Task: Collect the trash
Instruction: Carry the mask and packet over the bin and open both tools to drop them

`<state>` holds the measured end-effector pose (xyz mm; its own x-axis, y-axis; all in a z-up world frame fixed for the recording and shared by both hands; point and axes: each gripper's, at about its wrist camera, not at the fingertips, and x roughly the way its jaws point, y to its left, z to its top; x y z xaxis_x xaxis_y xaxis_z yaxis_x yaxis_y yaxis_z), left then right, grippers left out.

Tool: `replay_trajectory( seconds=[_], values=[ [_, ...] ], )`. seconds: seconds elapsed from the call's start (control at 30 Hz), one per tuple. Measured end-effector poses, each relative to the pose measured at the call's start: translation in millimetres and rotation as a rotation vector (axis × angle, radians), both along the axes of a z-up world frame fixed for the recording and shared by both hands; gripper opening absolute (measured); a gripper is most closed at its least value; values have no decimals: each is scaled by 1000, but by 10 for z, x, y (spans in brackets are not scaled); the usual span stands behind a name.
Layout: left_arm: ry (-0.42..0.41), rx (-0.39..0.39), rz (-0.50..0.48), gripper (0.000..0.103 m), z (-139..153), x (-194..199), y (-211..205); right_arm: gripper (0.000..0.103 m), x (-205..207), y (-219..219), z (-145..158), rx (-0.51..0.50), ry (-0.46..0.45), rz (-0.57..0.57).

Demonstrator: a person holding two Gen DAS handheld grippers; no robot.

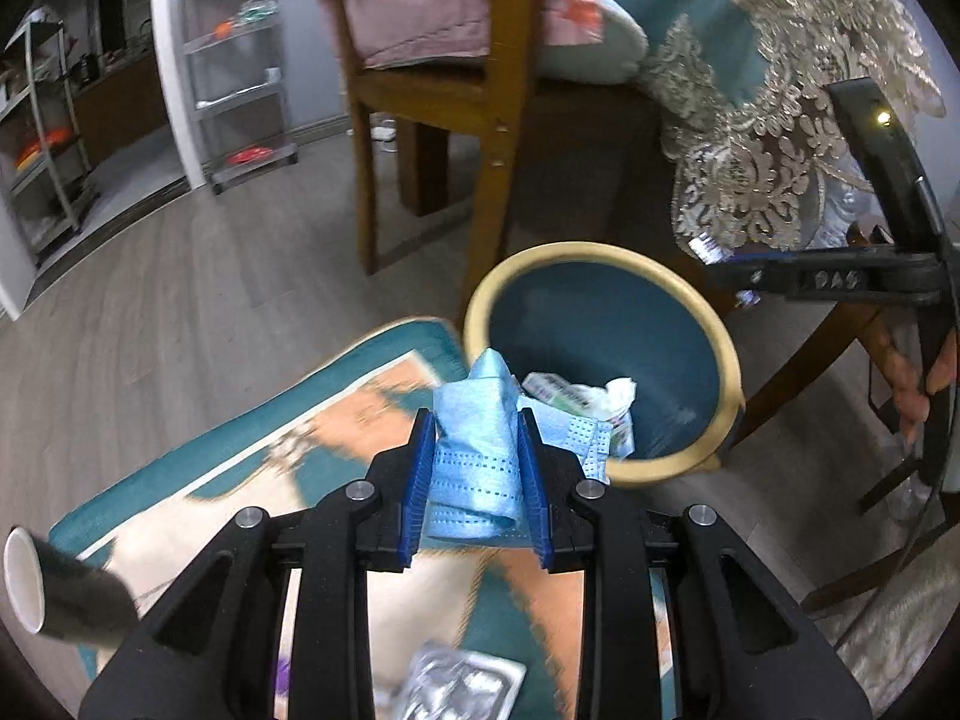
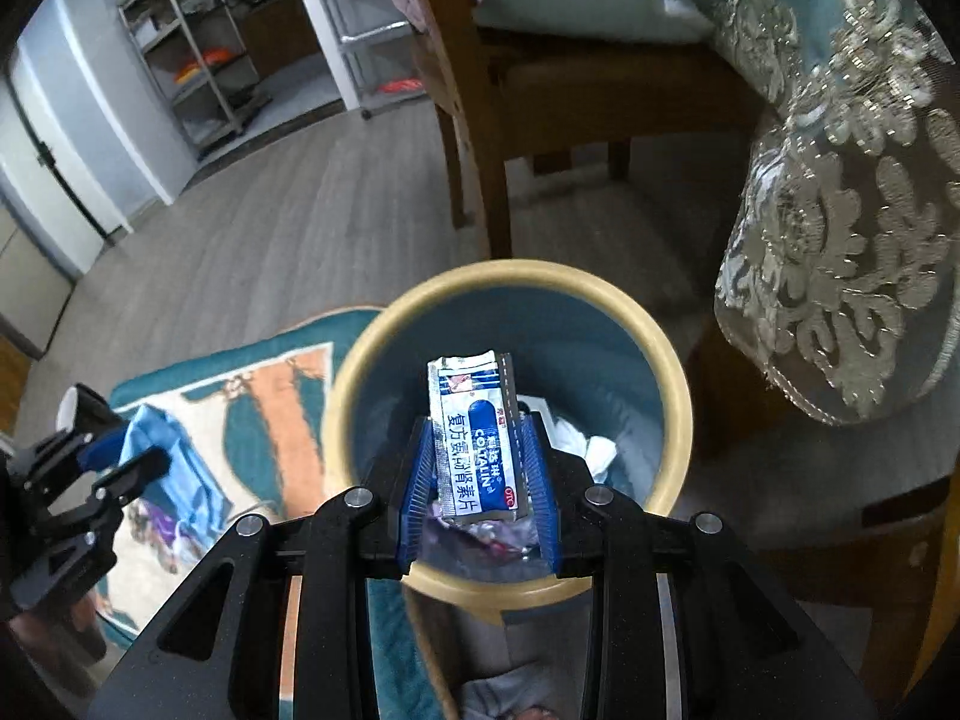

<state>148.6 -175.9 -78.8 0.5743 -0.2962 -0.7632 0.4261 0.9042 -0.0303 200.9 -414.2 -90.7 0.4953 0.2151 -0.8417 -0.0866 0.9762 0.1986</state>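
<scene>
1. The left claw (image 1: 477, 474) grips a crumpled blue face mask (image 1: 480, 444); the trash bin (image 1: 729, 372) stands just ahead and to its right, not under it.
2. The right claw (image 2: 480, 468) pinches a blue-and-white medicine sachet (image 2: 474, 438) directly above the bin's opening.
3. Risk: released here, the mask likely lands on the rug (image 1: 240, 456) below the left claw, or snags the rim.
4. Risk: both claws crowding the opening could collide.
5. A paper cup (image 1: 24, 576) and blister pack (image 1: 462, 684) lie behind the left claw, uncollected.

Right claw (image 2: 477, 468) gripping medicine packet (image 2: 475, 438) over bin (image 2: 677, 420)
</scene>
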Motion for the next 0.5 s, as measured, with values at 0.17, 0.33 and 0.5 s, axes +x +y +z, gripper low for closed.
replay_trajectory(
  seconds=[0.17,0.33,0.5],
  values=[
    [-22,-28,-31,28,-70,119,-292,32,58,-16,-158,21,8,-23],
    [-73,-72,-18,83,-113,136,-427,60,59,-114,-220,53,0,-55],
    [-30,-79,2,83,-138,180,-371,72,56,-154,-182,70,-11,-66]
  ],
)
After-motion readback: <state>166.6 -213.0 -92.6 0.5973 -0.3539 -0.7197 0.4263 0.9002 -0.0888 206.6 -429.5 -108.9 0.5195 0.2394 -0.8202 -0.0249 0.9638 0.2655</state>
